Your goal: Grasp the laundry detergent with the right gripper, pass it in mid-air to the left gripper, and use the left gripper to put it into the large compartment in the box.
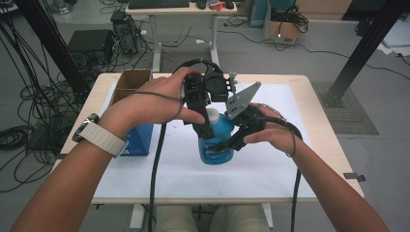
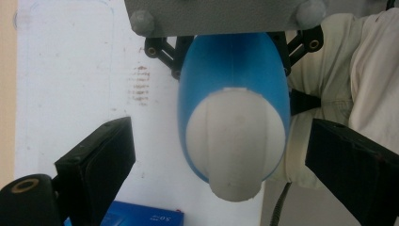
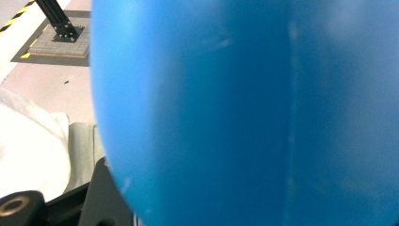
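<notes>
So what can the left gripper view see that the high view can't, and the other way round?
Left gripper view alone: the bottle's white cap close up from above, with the left tool open, its jaws standing apart on either side of it. High view alone: the cardboard box, the blue box, both hands, a watch and the table's edge. Both: the blue bottle, the white mat and the right tool at the bottle's body.

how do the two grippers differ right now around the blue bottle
The left gripper is open: its black jaws stand apart on either side of the white cap, touching nothing. The right gripper is pressed against the side of the blue bottle and seems to clamp its body. The left comes at the top, the right at the side. Both are black, hand-held, and aimed at the same bottle.
</notes>
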The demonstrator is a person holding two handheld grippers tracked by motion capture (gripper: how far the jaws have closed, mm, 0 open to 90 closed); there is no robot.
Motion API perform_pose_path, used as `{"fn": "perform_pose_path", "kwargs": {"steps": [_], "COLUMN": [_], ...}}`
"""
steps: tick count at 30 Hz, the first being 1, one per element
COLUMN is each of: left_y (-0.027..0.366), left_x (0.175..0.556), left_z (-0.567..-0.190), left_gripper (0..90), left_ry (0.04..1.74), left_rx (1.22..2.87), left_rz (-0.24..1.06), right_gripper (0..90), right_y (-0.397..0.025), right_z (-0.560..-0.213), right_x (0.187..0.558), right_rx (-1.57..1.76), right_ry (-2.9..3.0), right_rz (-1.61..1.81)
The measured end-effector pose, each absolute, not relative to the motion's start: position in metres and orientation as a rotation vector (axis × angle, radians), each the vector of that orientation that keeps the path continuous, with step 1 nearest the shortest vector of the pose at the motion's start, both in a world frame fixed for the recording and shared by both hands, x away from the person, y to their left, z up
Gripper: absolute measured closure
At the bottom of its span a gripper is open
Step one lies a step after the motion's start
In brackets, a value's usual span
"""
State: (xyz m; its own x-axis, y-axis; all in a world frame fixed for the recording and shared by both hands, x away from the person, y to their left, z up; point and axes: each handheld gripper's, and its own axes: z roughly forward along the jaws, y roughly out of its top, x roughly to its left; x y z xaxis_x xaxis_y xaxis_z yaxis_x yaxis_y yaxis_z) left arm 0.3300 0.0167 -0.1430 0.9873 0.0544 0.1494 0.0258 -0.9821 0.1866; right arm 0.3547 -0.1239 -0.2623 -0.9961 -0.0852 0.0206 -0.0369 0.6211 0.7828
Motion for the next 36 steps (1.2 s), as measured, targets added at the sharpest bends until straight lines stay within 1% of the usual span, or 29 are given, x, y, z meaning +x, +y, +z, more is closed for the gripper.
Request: {"fn": "perform_pose_path", "kwargs": {"steps": [36], "left_y": [0.0164], "left_x": [0.3302], "left_z": [-0.1436], "left_gripper": [9.1], "left_ry": [0.052], "left_rx": [2.949], "left_rz": [0.243], "right_gripper": [43.1], "right_y": [-0.1246], "right_z": [-0.2626], "right_x": [0.3557], "right_rx": [0.099], "right_ry": [-2.778], "right_rz": [-1.339]}}
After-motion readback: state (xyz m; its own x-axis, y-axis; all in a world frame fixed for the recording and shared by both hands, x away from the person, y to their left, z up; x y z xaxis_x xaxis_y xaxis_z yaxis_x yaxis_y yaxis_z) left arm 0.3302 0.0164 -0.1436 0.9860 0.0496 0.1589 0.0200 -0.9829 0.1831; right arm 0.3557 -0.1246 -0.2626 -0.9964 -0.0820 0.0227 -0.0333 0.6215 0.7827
